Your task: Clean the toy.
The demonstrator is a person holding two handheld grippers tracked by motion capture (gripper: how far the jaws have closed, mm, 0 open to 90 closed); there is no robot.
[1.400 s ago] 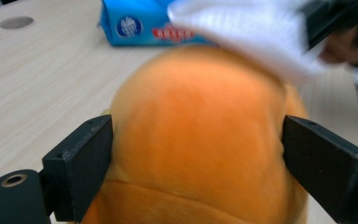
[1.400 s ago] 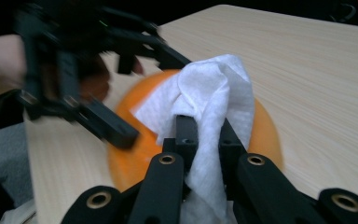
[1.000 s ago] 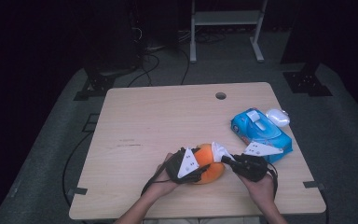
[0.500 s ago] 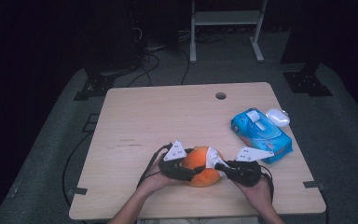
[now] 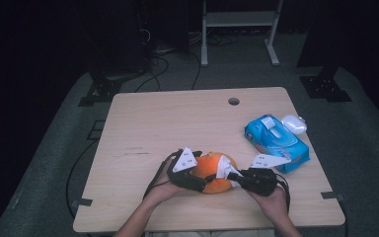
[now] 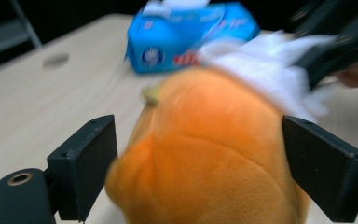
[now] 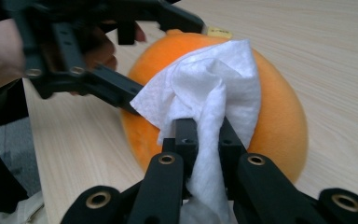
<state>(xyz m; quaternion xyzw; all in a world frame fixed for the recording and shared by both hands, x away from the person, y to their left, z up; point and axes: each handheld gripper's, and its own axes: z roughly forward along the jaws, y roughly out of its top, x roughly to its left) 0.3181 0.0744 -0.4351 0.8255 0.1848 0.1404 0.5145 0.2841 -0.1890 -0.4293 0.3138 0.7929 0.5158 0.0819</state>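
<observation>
The step in hand looks like wiping the round orange plush toy [image 5: 216, 173], low centre of the high view on the pale wooden surface [image 5: 177, 123]. The right gripper [image 7: 204, 123] is clamped on a crumpled white tissue [image 7: 214, 88] draped over the toy. The left gripper [image 6: 196, 154] straddles it, jaws just opened wide, pads not pressing. Next, steady the toy before rubbing. It's nearly spherical, with no clear long axis.

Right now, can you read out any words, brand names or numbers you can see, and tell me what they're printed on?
Nothing can be read word for word.
Blue tissue pack: a round white logo and red lettering on its side, too blurred to read.
Orange plush toy: a small yellow tag at its far end, too small to read.
</observation>
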